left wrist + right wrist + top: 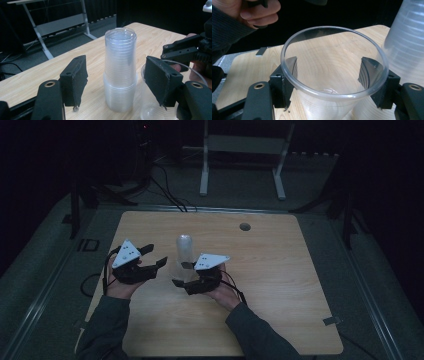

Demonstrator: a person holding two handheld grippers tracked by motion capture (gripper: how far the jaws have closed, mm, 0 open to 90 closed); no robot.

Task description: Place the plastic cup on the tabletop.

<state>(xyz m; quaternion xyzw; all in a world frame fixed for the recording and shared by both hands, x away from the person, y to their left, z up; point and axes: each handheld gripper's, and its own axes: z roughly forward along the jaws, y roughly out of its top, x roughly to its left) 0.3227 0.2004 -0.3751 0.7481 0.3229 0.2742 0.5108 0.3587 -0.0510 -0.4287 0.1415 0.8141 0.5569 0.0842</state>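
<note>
A tall stack of clear plastic cups (184,254) stands upside down on the wooden table (280,285), left of its middle. In the left gripper view the stack (120,72) rises just beyond my left gripper (118,82), whose jaws stand open on either side without touching it. My left gripper (152,256) sits left of the stack in the high view. A single clear cup (332,75) stands mouth up beside the stack (407,47), and my right gripper (334,82) is shut on its sides. That cup (150,110) and the right gripper (185,50) also appear at the right of the left gripper view.
A round cable hole (245,226) lies in the table's far middle. A strip of tape (331,321) sticks to the right front corner. Beyond the table stand a white metal frame (242,150) and dark stands with floor cables (165,190).
</note>
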